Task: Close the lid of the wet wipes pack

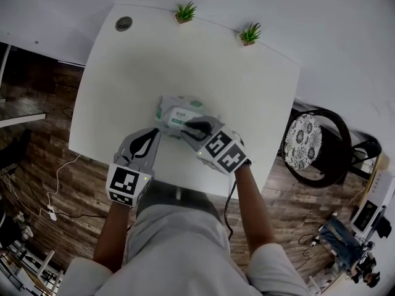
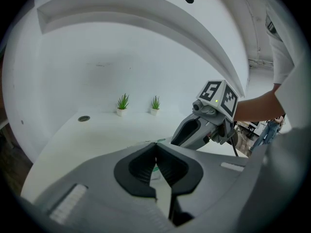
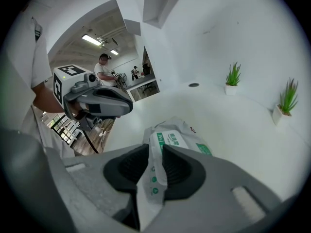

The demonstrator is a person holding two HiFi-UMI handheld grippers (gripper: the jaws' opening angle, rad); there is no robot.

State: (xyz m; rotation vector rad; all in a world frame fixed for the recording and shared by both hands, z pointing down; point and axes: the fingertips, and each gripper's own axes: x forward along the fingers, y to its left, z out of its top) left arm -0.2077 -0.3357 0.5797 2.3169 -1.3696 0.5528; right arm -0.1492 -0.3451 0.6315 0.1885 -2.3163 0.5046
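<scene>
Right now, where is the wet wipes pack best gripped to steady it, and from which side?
Its thin, flat end seam, from the person's near side: the wet wipes pack lies flat, so the seam fits between fingers and leaves the top free. The right gripper is shut there.

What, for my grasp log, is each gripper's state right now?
Left gripper: shut, nothing seen gripped.
Right gripper: shut on the wet wipes pack.

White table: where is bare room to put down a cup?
Bare: the broad middle of the white table between the two small green potted plants and the white-and-green wet wipes pack, plus both sides. Crowded: the near edge, around the left gripper and right gripper.
</scene>
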